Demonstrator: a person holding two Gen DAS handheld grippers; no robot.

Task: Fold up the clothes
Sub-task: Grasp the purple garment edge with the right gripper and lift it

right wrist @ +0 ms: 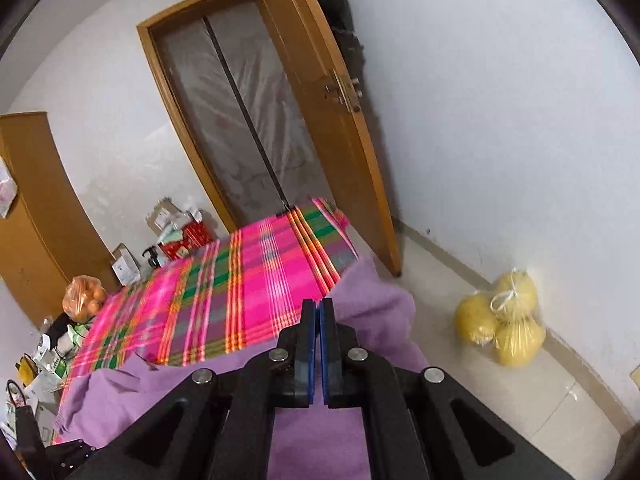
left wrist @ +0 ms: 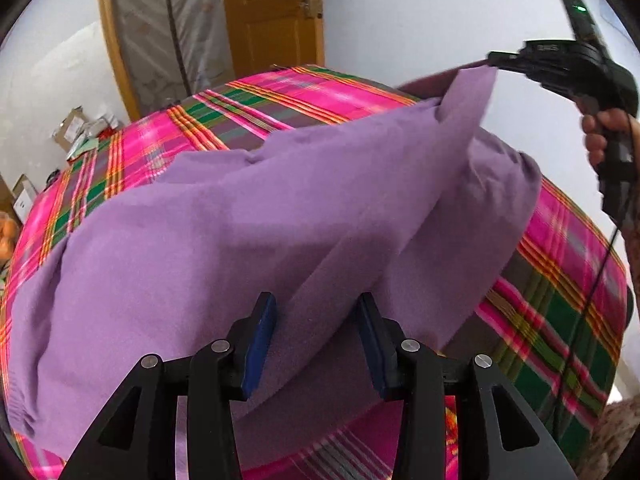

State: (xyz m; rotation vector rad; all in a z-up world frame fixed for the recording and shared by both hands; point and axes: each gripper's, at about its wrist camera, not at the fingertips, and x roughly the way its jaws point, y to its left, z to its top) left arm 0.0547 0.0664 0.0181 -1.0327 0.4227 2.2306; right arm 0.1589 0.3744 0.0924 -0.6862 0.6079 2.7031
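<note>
A purple garment (left wrist: pixel 248 216) lies spread over a bed with a pink, green and orange plaid cover (left wrist: pixel 560 300). My left gripper (left wrist: pixel 318 312) is open low over the garment's near edge, and a ridge of purple cloth runs up between its blue pads (left wrist: pixel 260 332). My right gripper (left wrist: pixel 496 60), held by a hand (left wrist: pixel 600 136), is raised at the upper right with a corner of the garment pulled up from the bed. In the right wrist view that gripper (right wrist: pixel 318 308) is shut, and the purple garment (right wrist: pixel 376 304) bunches beside and under its fingers.
An open wooden door (right wrist: pixel 340 128) stands beyond the bed's far end. A netted bag of yellow fruit (right wrist: pixel 502 320) sits on the tiled floor by the white wall. Boxes (right wrist: pixel 176 232), a bag of oranges (right wrist: pixel 82 294) and a wooden cabinet (right wrist: pixel 36 208) crowd the bed's left side.
</note>
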